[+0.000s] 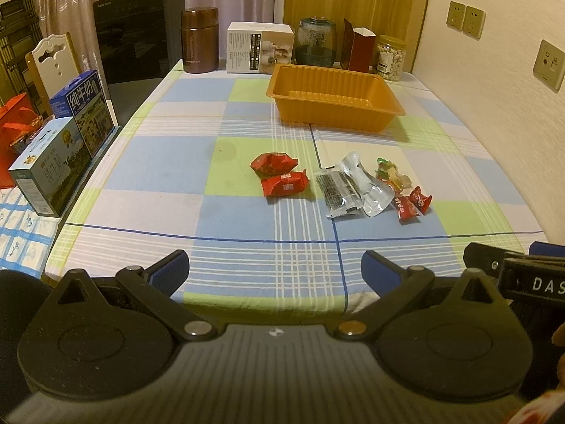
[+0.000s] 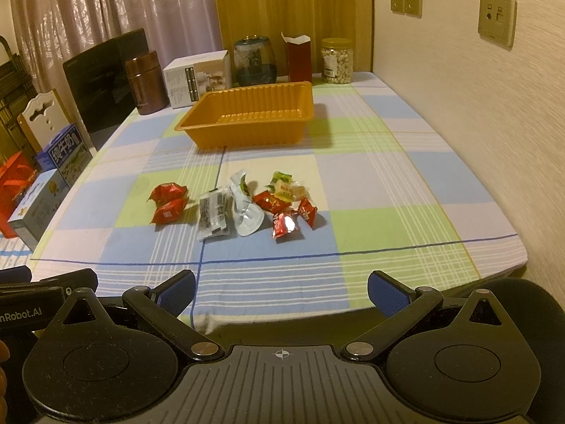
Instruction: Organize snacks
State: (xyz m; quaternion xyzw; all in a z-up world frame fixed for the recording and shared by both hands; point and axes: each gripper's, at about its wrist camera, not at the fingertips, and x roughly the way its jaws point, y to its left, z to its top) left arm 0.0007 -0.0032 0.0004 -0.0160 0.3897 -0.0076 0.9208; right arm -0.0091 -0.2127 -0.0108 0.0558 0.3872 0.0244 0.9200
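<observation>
The snacks lie loose on the checked tablecloth (image 1: 176, 190) in front of the orange tray (image 1: 385, 86), which stands empty: nearest the tray's left corner two red crinkled packets (image 1: 279, 178), then a dark seaweed-like strip pack (image 1: 333, 192) touching a silver foil pouch (image 1: 367, 185), then a cluster of small twist-wrapped candies (image 2: 286, 201). All look light, soft and crackly, likely to slide on smooth film, so I judge a pinch across a packet's flat middle or a crimped end seam safest, gentle enough not to crush the contents. The tray is thin ribbed plastic, stiff at the rim. The left gripper (image 1: 275, 265) and right gripper (image 2: 280, 288) hover short of the snacks, both spread wide and holding nothing
</observation>
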